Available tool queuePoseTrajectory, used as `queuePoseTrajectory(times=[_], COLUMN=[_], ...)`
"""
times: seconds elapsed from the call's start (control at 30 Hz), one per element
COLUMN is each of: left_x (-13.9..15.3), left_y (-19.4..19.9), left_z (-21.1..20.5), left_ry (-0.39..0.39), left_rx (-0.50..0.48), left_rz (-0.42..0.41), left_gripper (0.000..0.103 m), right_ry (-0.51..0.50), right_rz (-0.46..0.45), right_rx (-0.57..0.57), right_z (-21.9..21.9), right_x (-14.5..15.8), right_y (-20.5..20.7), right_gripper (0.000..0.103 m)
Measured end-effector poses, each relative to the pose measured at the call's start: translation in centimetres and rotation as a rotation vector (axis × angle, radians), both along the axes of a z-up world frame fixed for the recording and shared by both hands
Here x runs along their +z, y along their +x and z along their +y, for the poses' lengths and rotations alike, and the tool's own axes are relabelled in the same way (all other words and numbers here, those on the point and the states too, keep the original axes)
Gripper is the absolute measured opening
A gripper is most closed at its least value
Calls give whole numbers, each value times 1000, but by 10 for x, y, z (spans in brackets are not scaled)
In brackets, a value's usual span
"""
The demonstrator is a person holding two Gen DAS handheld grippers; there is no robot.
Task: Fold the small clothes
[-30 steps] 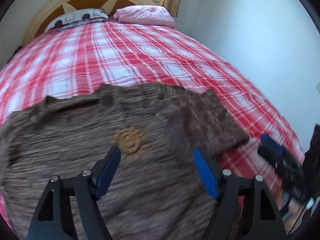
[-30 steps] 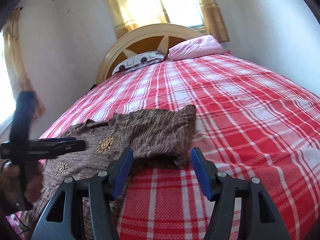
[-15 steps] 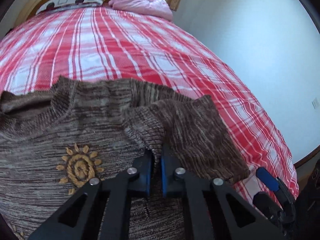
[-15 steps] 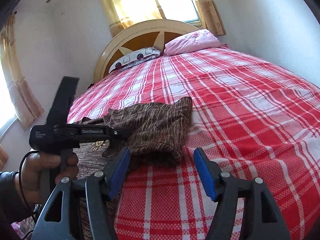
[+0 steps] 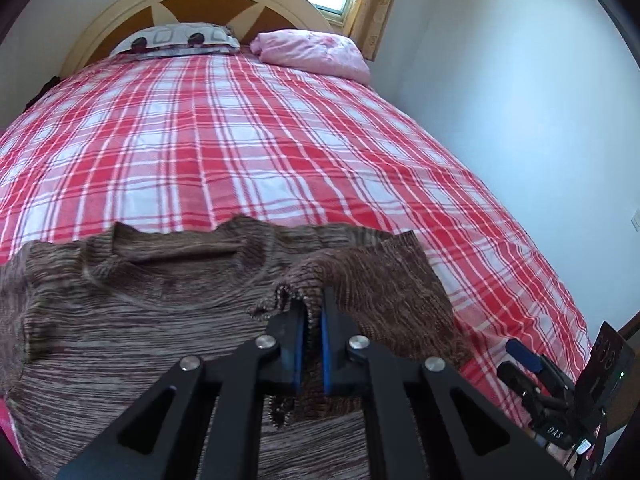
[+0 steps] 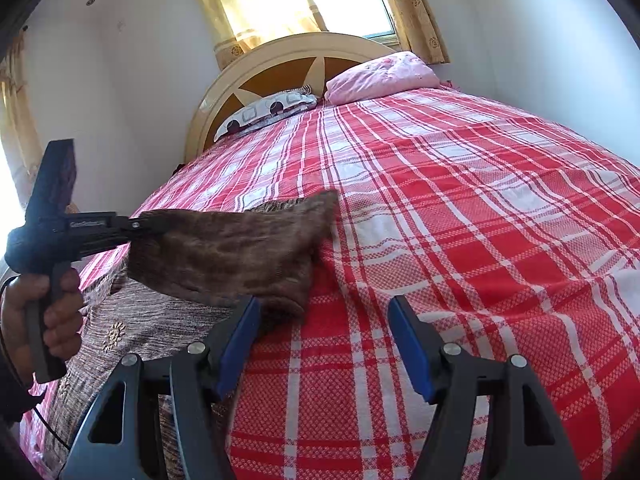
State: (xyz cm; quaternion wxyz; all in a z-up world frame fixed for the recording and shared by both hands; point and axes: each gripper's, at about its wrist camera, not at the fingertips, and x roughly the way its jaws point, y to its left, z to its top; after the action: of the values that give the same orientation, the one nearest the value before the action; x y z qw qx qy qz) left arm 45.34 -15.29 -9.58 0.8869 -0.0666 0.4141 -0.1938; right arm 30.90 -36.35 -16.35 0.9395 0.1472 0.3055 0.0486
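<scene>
A small brown knit sweater [image 5: 132,320] lies flat on the red plaid bed, neck hole toward the headboard. My left gripper [image 5: 310,312] is shut on the edge of its right sleeve [image 5: 380,292] and holds that sleeve lifted off the bed. In the right wrist view the left gripper [image 6: 152,224] shows at the left with the sleeve [image 6: 232,256] hanging stretched from it. My right gripper [image 6: 324,332] is open and empty, low over the bedspread just right of the sweater's side. It also shows at the left wrist view's lower right [image 5: 520,364].
The red and white plaid bedspread [image 5: 260,140] covers the whole bed. A patterned pillow [image 5: 176,40] and a pink pillow [image 5: 312,52] lie at the headboard [image 6: 288,60]. A white wall [image 5: 520,100] runs along the bed's right side.
My left gripper came down open onto the sweater, shut on the right sleeve's edge, and has lifted it. The right gripper stayed open beside the sweater.
</scene>
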Motion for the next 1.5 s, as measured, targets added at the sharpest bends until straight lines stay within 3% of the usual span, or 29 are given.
queuePoseTrajectory(times=[0.27, 0.57, 0.7, 0.8, 0.93, 0.97, 1.03, 1.07, 1.1, 1.13, 1.17, 1.23, 1.27, 1.43, 1.5], left_x=[-11, -52, -61, -68, -65, -62, -57, -56, -56, -59, -64, -70, -68, -49, -51], left_y=[-8, 3, 5, 5, -3, -4, -3, 0, 4, 10, 18, 28, 26, 0, -4], left_z=[42, 65, 67, 66, 66, 67, 70, 71, 72, 73, 73, 76, 76, 75, 74], left_ry=[11, 50, 50, 80, 77, 52, -11, -30, -48, -74, -86, -110, -111, -31, -11], left_rx=[59, 120, 126, 132, 113, 98, 69, 76, 82, 79, 79, 106, 120, 121, 105], left_rz=[5, 65, 67, 65, 39, 31, 29, 32, 34, 47, 79, 110, 93, -105, -115], left_gripper=[7, 7, 7, 12, 14, 19, 40, 60, 70, 70, 69, 47, 8, 7, 8], right_ry=[2, -16, -95, -163, -347, -352, -337, -338, -349, -355, -354, -359, -364, -385, -374], right_rz=[10, 43, 52, 80, 109, 106, 106, 121, 142, 154, 157, 151, 144, 143, 148], right_rx=[-1, -2, 30, 133, 220, 231, 241, 234, 216, 198, 188, 178, 177, 196, 200], right_z=[-1, 2, 21, 52, 94, 96, 97, 97, 98, 96, 95, 96, 97, 104, 103], right_x=[-3, -6, 3, 2, -6, -5, -6, -8, -13, -17, -18, -18, -17, -18, -19], right_y=[3, 7, 6, 12, 11, 10, 9, 11, 13, 15, 15, 13, 13, 11, 12], right_gripper=[68, 68, 68, 68, 68, 68, 68, 68, 68, 68, 68, 68, 68, 68, 68])
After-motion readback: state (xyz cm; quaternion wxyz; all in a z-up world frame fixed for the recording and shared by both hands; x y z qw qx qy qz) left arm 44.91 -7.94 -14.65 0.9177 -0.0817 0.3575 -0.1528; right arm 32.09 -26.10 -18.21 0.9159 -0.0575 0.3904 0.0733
